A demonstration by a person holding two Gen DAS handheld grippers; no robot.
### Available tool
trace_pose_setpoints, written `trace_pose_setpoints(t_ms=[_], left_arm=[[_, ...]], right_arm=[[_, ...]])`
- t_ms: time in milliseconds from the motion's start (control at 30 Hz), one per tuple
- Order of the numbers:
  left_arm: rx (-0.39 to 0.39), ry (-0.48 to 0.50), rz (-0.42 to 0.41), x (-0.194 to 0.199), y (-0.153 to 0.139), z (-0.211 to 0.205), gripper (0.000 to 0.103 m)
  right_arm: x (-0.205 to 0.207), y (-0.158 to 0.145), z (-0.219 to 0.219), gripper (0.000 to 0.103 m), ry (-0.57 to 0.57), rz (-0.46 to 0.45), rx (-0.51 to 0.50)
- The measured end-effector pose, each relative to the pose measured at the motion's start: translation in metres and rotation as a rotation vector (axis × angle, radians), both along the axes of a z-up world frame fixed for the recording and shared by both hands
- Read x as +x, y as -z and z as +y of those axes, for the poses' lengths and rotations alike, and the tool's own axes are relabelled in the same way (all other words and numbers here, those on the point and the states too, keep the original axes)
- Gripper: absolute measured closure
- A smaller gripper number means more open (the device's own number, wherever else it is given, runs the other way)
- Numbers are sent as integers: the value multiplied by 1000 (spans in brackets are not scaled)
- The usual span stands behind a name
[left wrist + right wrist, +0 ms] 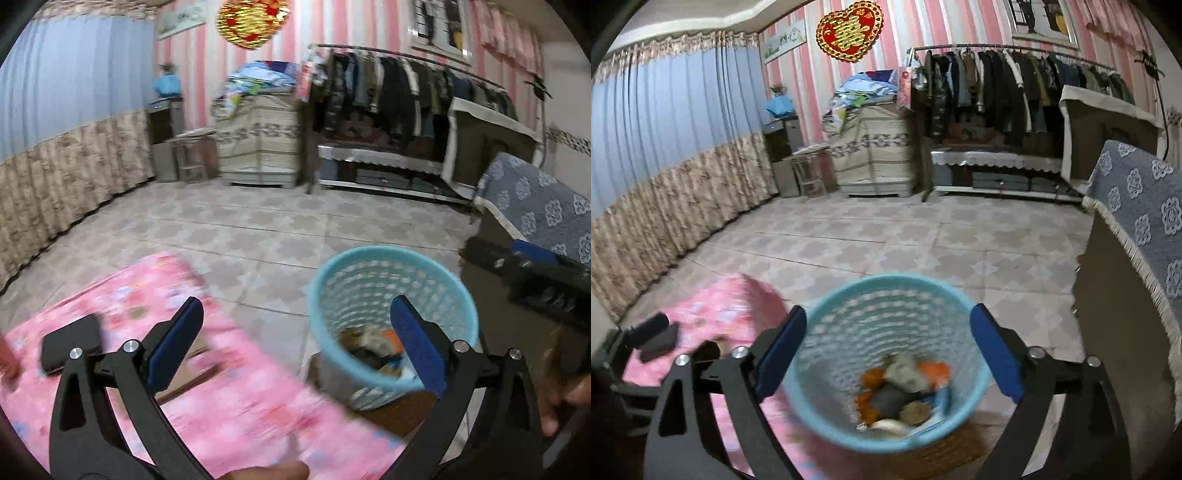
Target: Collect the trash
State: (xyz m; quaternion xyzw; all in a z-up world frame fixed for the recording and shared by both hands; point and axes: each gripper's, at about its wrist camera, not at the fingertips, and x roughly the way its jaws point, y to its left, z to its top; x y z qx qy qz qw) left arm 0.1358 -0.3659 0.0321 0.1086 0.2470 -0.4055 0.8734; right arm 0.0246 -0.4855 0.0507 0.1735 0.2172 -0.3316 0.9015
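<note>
step: between pickups, judged | left claw (295, 343) apart, empty | right claw (888, 354) apart over bin (827, 417) | next: find trash on pink desk (229, 406)

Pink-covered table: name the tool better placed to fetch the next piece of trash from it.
Left. The left tool is open, with the pink-covered table under its left finger. The right tool, also open, is centred over the blue basket.

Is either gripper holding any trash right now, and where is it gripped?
Nothing held: left gripper and right gripper are both open, empty; trash lies in the blue basket.
</note>
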Motion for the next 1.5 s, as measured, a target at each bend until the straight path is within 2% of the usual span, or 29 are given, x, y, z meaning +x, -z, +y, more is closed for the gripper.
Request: trace_pose_setpoints(t_ms=[100,167,300,433,567,633,767,900,1100,1300,1500], left_arm=[[-39,-52,19,1,-12,60,5],[-68,-82,20,-2,-20,90,5],[-87,-120,8,-16,-27,137,5],[-94,-172,-13,-24,-17,165,5],[-75,-201,-3,-22,0,176,5],[-60,-218,-18,-23,4,180,5],[-82,-238,-10,-21,2,189,5],[-101,-269,-15,-22,-2,197,5],[-88,-344,-31,-24,1,222,5],[-109,-392,-32,-21,1,249,5],[-102,-446,-48,-26,4,267,5]], right_arm=[[-10,-10,48,8,-32,-31,-18],[-22,-12,86,8,-69,-43,-81],[-31,1,126,8,-87,17,-132],[-30,19,149,8,-99,76,-156],[-35,22,155,8,-94,57,-155],[-31,22,160,8,-99,69,-190],[-25,24,176,8,-141,74,-268],[-23,25,178,8,-167,58,-241],[-19,25,194,8,-239,67,-285],[-22,23,181,7,-219,40,-210],[-17,24,194,7,-335,20,-207]])
